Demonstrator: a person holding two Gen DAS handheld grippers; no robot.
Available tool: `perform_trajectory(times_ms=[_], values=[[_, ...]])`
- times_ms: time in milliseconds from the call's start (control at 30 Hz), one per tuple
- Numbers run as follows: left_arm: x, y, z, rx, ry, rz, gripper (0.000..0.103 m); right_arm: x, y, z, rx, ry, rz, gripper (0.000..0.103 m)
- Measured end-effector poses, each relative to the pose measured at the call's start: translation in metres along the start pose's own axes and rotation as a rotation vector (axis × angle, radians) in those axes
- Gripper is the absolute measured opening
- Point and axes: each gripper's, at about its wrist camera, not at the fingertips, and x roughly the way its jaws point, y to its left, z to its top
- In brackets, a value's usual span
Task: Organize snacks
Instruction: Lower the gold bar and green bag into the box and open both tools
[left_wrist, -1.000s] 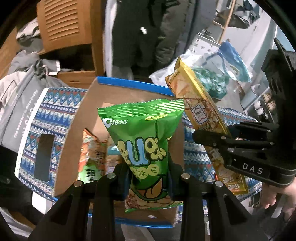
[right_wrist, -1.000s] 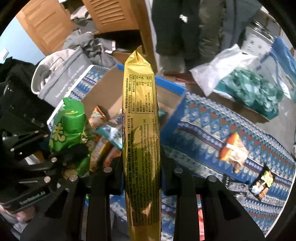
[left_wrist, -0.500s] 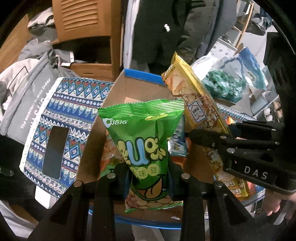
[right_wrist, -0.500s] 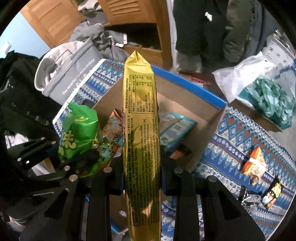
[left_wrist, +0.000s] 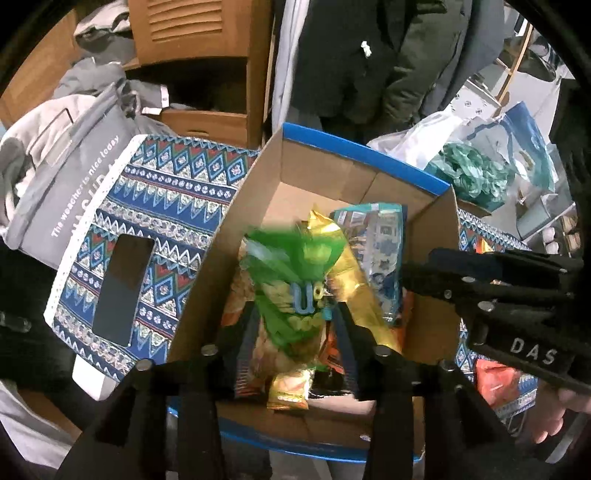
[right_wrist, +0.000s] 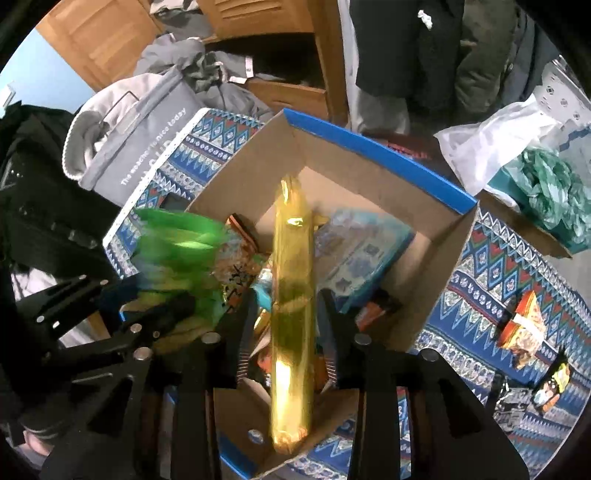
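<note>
A cardboard box (left_wrist: 325, 177) with a blue rim sits on the patterned cloth and holds several snack packs. My left gripper (left_wrist: 293, 332) is open above it. The green snack bag (left_wrist: 291, 280) is blurred between its fingers, falling into the box. My right gripper (right_wrist: 286, 325) is open over the same box (right_wrist: 373, 177). The long gold snack pack (right_wrist: 291, 295) is blurred between its fingers, dropping free. The gold pack (left_wrist: 347, 273) and the right gripper (left_wrist: 480, 291) also show in the left wrist view. The green bag (right_wrist: 177, 247) shows in the right wrist view at left.
A patterned blue cloth (right_wrist: 487, 266) covers the table. Three small snack packs (right_wrist: 524, 325) lie on it at right. A black phone (left_wrist: 118, 288) lies left of the box. A grey bag (left_wrist: 70, 166), plastic bags (left_wrist: 472, 173) and a wooden cabinet (left_wrist: 199, 37) stand behind.
Both grippers have opened over the box. The green bag and the gold pack have left the fingers and are falling into the box.
</note>
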Motion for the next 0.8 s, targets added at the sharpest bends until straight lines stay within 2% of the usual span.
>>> perform_trajectory(times_ms=[33,167,267,700,800], values=[[-0.001,-0.001,0.0,0.003,-0.005,0.002,0.051,-0.001,-0.001,0.0,0.002,-0.004,-0.002,0.038],[-0.006,-0.004,0.001,0.007,-0.015,-0.006,0.055,-0.008,-0.006,-0.001,0.006,-0.021,-0.018,0.041],[-0.007,-0.009,0.0,0.014,-0.016,-0.015,0.056,-0.013,-0.012,-0.004,0.012,-0.032,-0.027,0.047],[-0.013,-0.041,-0.004,0.075,-0.009,-0.054,0.056,-0.033,-0.038,-0.024,0.007,-0.052,-0.075,0.048],[-0.011,-0.049,-0.005,0.083,-0.001,-0.064,0.056,-0.037,-0.046,-0.031,0.012,-0.054,-0.078,0.052]])
